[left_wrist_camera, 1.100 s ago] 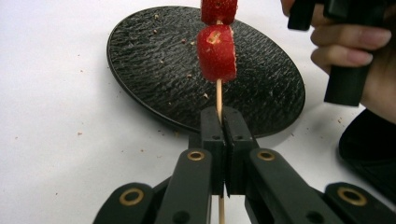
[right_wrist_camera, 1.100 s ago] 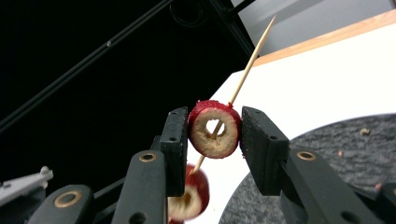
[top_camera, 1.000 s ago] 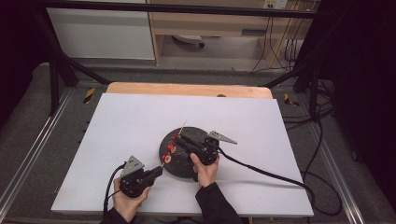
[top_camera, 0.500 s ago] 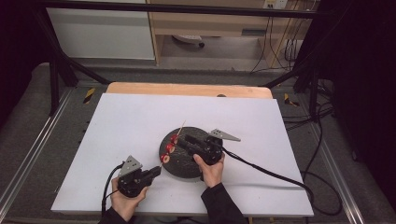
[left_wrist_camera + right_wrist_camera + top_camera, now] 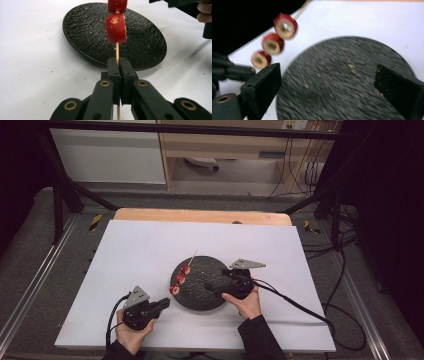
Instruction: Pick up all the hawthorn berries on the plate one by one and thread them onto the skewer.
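The left tongs are pinched tight on the bare end of a thin wooden stick. Three red fruit pieces sit on that stick like beads. It is held up over the near-left edge of the black plate, and its sharp tip points away past the plate. The left hand rests low on the white tabletop.

The right tongs have just been opening wide, and there is nothing between them now. A second ago they were closed up by the fruit on the stick. Now they have pulled back toward the right side of the plate, and the right hand sits at its near edge.

I think this means the right tongs just finished pushing a fruit piece on and let it go. The plate has only crumbs on it, so there may be no more fruit to add. The stick might be ready to put down.
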The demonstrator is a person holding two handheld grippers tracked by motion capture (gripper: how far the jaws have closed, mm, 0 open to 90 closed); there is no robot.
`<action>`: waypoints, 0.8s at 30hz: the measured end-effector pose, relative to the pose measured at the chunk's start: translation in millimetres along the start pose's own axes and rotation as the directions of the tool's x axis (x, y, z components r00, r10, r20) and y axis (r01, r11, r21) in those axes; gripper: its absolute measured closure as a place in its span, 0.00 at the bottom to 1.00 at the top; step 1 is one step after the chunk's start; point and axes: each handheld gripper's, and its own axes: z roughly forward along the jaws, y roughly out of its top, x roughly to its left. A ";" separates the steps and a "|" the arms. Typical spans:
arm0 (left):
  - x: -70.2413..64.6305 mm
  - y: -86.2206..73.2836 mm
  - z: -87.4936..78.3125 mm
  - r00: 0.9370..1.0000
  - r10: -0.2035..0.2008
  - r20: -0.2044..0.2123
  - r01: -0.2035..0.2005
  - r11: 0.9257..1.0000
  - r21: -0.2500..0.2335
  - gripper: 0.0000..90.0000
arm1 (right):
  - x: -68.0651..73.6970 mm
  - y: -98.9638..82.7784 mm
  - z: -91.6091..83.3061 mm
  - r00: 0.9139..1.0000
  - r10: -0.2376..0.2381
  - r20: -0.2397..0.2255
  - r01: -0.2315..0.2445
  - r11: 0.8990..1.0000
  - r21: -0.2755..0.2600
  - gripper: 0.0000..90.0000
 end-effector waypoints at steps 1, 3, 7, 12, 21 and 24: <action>0.1 0.1 0.1 1.000 0.002 0.004 -0.002 1.000 0.002 0.99 | -2.5 -1.5 -2.3 1.000 -0.006 0.008 0.006 1.000 0.012 0.06; -0.1 0.4 0.5 1.000 0.010 0.012 -0.010 1.000 0.012 0.99 | -6.9 -5.4 -7.5 1.000 -0.019 0.024 0.018 0.999 0.033 0.04; -1.2 1.6 1.6 0.999 0.026 0.019 -0.026 0.999 0.028 0.99 | -17.1 -13.9 -19.2 0.997 -0.054 0.053 0.051 0.996 0.067 0.02; -1.4 4.4 1.8 0.999 0.036 0.023 -0.037 0.999 0.040 0.99 | -28.5 -25.0 -35.0 0.995 -0.075 0.064 0.069 0.994 0.090 0.01; -0.1 13.9 2.5 0.998 0.041 0.038 -0.043 0.996 0.072 0.99 | -47.4 -44.5 -57.5 0.992 -0.092 0.091 0.080 0.988 0.131 0.01; 0.8 19.0 3.3 0.999 0.041 0.031 -0.043 0.996 0.079 0.99 | -54.0 -50.7 -64.3 0.993 -0.087 0.082 0.076 0.988 0.131 0.00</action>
